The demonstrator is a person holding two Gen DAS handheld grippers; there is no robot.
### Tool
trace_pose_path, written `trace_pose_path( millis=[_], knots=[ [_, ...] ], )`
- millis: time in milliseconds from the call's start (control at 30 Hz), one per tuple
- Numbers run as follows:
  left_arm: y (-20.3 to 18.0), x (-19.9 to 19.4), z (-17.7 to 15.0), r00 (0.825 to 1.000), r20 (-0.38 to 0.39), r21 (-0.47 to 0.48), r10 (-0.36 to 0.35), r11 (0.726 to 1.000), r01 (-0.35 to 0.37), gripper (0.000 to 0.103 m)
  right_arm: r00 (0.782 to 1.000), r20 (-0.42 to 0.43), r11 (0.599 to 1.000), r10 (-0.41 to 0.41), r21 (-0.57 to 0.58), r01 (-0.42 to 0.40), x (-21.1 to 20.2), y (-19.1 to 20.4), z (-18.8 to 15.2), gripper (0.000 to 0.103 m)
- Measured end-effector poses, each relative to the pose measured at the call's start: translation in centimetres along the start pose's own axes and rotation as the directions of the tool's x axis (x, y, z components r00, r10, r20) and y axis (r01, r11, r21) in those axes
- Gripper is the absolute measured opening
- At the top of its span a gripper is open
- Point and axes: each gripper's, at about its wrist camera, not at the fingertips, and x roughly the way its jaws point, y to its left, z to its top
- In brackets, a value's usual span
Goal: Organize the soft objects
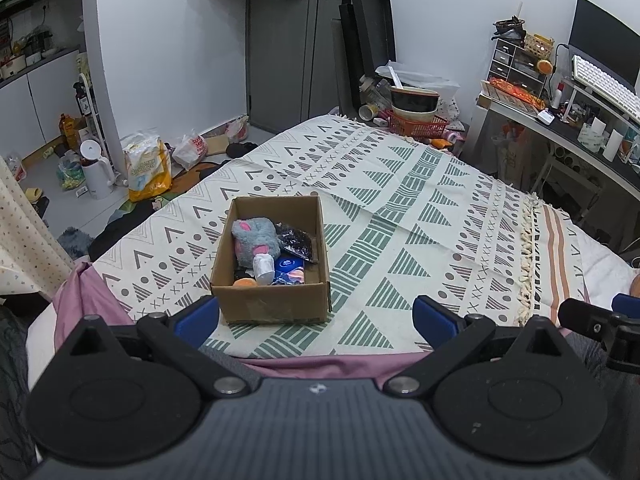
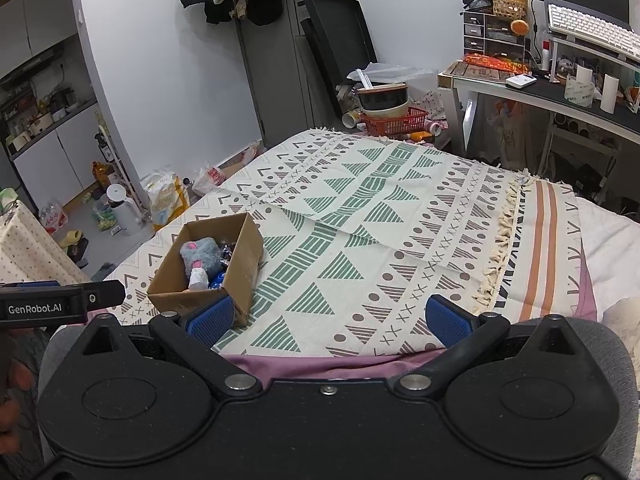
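An open cardboard box [image 1: 272, 300] [image 2: 244, 264] stands on the patterned blanket [image 1: 400, 216] [image 2: 380, 220] near the bed's near-left corner. Inside lie a grey plush toy [image 1: 256, 240] [image 2: 200, 254], a dark speckled pouch [image 1: 297, 240], a blue pack [image 1: 290, 266], a small white piece [image 1: 264, 268] and something orange [image 1: 245, 282]. My left gripper [image 1: 316, 318] is open and empty, hovering just in front of the box. My right gripper [image 2: 330, 318] is open and empty too, to the right of the box. The left tool's body [image 2: 52, 304] shows at the right wrist view's left edge.
A red basket [image 1: 418, 125] holding stacked bowls [image 1: 414, 100] sits past the bed's far end. A desk [image 2: 560, 96] with a keyboard and clutter stands on the right. Bags [image 1: 146, 168], a white kettle [image 1: 96, 172] and bottles litter the floor to the left.
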Motion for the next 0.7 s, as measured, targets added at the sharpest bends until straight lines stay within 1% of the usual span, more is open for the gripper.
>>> trace_pose_path(
  millis=[700],
  knots=[
    [0.22,-0.21,-0.26,1.0,-0.004,-0.007,-0.002,1.0,0.002,0.102,1.0,-0.009,1.0,-0.005,-0.005,0.005,0.13,0.43,-0.08,0.103]
  ],
)
